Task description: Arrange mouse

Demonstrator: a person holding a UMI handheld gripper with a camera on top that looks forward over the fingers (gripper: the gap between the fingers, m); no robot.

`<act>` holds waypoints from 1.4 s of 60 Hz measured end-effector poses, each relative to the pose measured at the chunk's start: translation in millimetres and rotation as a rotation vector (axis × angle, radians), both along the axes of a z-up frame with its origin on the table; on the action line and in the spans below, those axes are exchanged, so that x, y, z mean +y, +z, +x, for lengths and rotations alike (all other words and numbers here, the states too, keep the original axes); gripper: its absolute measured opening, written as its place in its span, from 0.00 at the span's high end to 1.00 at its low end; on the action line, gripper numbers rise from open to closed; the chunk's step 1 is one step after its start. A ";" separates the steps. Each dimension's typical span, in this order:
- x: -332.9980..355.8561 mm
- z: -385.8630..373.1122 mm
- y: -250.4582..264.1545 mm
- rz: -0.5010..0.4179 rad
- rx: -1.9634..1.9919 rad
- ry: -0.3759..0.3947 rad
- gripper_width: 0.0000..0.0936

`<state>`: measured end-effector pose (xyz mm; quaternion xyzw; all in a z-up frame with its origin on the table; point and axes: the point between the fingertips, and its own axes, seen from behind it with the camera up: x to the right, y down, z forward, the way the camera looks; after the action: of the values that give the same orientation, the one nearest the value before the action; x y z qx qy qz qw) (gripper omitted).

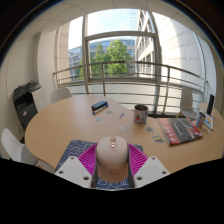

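Observation:
A beige computer mouse point(112, 158) sits between my fingers, its wheel end pointing away from me. My gripper point(112, 152) is shut on the mouse, with the magenta pads point(88, 160) pressing on both of its sides. Under the mouse and fingers lies a blue-grey patterned mouse mat point(72, 150) on the round wooden table point(60, 125). I cannot tell whether the mouse rests on the mat or hangs just above it.
Beyond the fingers on the table are a dark mug point(140, 114), a flat dark object point(99, 105) and a red magazine point(178, 130) to the right. A white chair point(14, 148) stands at the table's left edge. A railing and large windows are behind.

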<state>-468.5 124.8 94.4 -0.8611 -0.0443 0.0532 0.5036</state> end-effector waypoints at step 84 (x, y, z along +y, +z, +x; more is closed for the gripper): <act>-294.9 -93.8 107.7 0.013 -0.156 -0.176 0.09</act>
<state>-562.4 -170.1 202.1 -0.8599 -0.0076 -0.0586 0.5070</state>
